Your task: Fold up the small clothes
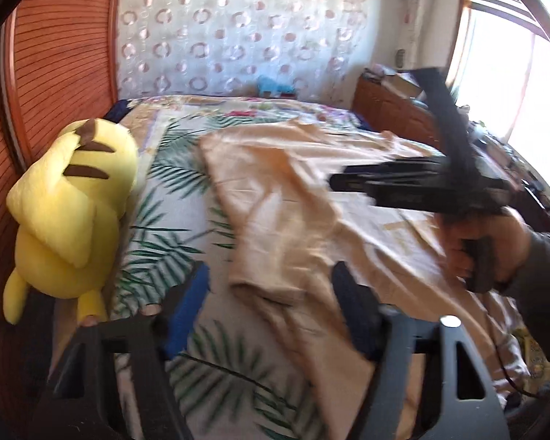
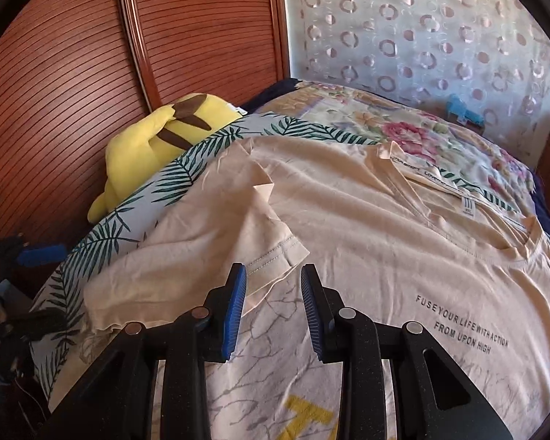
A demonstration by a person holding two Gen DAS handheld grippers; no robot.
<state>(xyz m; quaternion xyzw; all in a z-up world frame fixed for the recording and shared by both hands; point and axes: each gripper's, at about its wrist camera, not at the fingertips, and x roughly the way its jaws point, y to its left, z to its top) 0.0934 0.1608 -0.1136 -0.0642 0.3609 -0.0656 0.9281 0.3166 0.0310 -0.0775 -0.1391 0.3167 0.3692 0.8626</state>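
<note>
A peach T-shirt (image 2: 366, 227) with dark printed lettering lies spread on the bed, one sleeve (image 2: 275, 253) folded in over the body. My right gripper (image 2: 273, 269) hovers at that sleeve's hem, its blue pads apart and pressing nothing. In the left wrist view the shirt (image 1: 293, 201) runs away across the bed. My left gripper (image 1: 270, 269) straddles its near bunched end, with its jaws wide and clear of the cloth. The right gripper (image 1: 348, 183), held by a hand (image 1: 484, 245), hangs blurred over the shirt's right side.
A yellow plush toy (image 1: 69, 212) lies at the bed's left edge against a slatted wooden panel (image 1: 55, 55). A marbled cloth with a yellow print (image 2: 275, 366) lies under the right gripper. A wooden nightstand (image 1: 388, 110) stands by the bright window.
</note>
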